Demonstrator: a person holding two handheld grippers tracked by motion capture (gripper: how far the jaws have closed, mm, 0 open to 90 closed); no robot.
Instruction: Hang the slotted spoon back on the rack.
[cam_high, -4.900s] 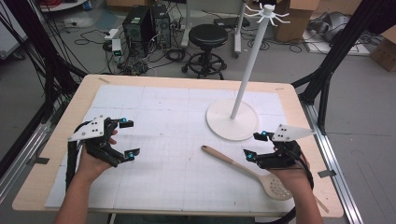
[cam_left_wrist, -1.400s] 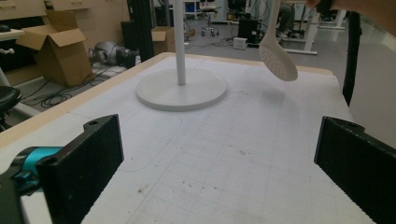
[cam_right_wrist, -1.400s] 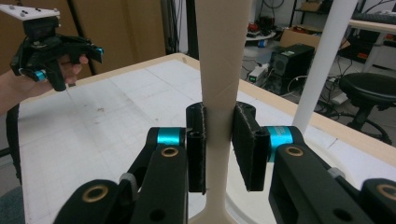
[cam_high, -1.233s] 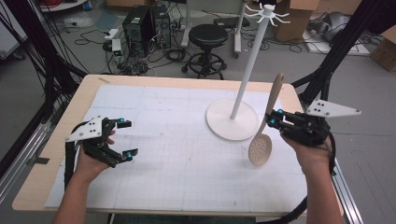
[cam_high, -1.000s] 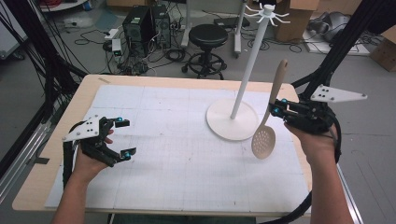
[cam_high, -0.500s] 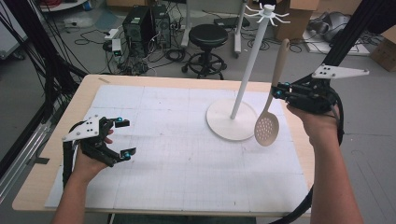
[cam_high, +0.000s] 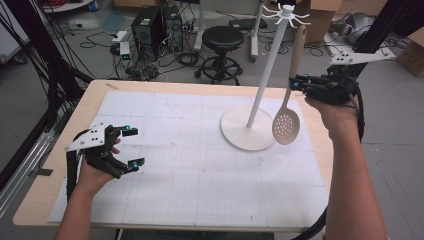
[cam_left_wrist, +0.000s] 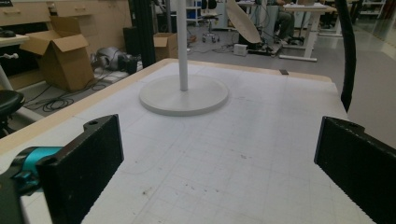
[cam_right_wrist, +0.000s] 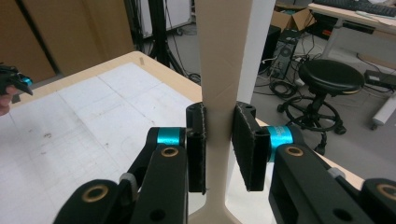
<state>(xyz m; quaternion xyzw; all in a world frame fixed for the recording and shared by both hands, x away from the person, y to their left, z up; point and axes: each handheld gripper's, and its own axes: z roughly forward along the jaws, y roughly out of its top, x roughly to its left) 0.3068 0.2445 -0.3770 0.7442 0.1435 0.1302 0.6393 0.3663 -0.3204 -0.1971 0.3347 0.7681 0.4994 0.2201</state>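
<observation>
From above, the right gripper (cam_high: 296, 84) holds a pale wooden slotted spoon (cam_high: 289, 102) by its handle, just right of the white stand (cam_high: 263, 80) on the table (cam_high: 90, 97). The spoon hangs close to upright, its long axis nearly vertical: the perforated round bowl points down, above the edge of the stand's round base, and the handle end points up, near the hooks at the stand's top. The handle's middle is hidden inside the jaws. The left gripper (cam_high: 131, 147) rests well left of the stand, jaws spread wide with nothing between them.

In the left gripper view, the two black jaws stand far apart over the gridded mat (cam_left_wrist: 261, 140). The stand's base and lower pole lie ahead; its top is cut off by the frame. Right of the pole, part of the spoon's bowl hangs at the upper edge, the rest cut off.

In the right gripper view, the jaws press on either side of the spoon's narrow neck. The broad handle rises out of frame, covering most of the stand's pole behind it; the bowl is cut off below.
</observation>
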